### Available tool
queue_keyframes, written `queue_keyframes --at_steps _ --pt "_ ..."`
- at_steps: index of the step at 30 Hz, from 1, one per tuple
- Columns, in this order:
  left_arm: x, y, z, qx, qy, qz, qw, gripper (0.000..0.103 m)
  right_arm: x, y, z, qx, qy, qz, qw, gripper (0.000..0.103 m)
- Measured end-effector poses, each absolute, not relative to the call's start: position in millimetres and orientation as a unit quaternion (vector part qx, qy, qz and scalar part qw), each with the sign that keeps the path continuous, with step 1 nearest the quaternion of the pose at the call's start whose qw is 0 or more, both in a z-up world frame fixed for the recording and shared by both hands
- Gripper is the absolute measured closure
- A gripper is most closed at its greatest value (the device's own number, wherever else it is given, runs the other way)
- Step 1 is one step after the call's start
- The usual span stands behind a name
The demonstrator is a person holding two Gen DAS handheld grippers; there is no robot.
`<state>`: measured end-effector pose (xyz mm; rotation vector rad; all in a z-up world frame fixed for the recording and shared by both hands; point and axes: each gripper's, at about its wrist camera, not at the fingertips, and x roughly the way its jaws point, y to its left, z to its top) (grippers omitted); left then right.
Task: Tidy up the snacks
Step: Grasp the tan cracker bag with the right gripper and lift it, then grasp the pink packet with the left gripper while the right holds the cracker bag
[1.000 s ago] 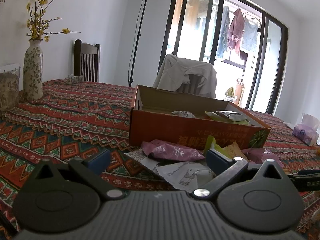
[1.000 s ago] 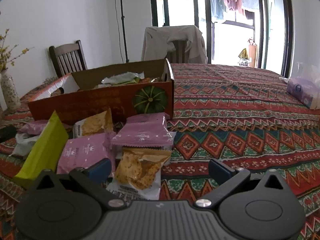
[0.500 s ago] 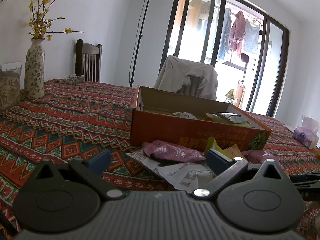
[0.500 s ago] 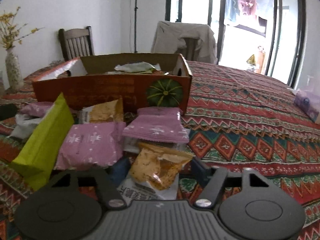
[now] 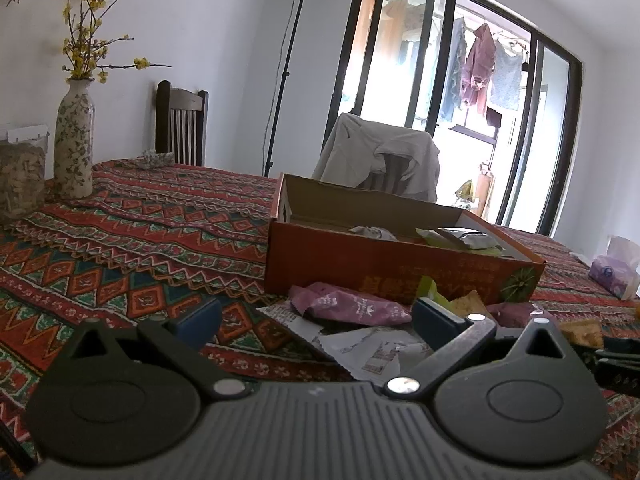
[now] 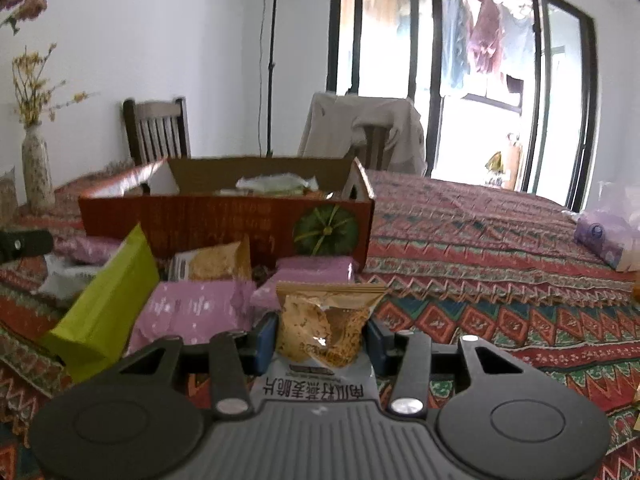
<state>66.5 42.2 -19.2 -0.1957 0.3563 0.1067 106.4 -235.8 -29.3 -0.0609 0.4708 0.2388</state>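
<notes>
An orange cardboard box (image 5: pixel 360 268) (image 6: pixel 224 220) with a pumpkin print stands on the patterned tablecloth and holds a few snack packets. Loose snacks lie in front of it: purple packets (image 6: pixel 192 308) (image 5: pixel 348 306), a green packet (image 6: pixel 104 308) and a white wrapper (image 5: pixel 368 348). My right gripper (image 6: pixel 322 340) has a clear packet of brown crackers (image 6: pixel 320 328) between its blue pads; its jaws are closing and both pads press on the packet's sides. My left gripper (image 5: pixel 316 320) is open over the cloth and the white wrapper, holding nothing.
A floral vase (image 5: pixel 74 140) with yellow twigs and a jar (image 5: pixel 20 184) stand at the table's far left. A purple tissue pack (image 6: pixel 604 236) lies at the right. Two chairs (image 6: pixel 156 128) stand behind the table, one draped with a white garment.
My right gripper went from wide open to closed around the cracker packet, then moved a little and tilted so the view looks higher. The left gripper stayed in place, open.
</notes>
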Motion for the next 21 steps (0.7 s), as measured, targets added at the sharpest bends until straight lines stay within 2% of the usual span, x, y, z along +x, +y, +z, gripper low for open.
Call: queue_keyframes --at_steps 12,21 --pt "70.8 46.3 -1.8 -0.07 0.202 0.071 0.974 0.0 104.0 -256.1 -18.1 0.026 0.193 0.123 0.973 0.058" --pt "92.8 49.1 -7.5 -0.047 0.262 0.065 0.962 0.0 117.5 -267.8 -6.3 0.04 0.172 0.113 0.978 0.058"
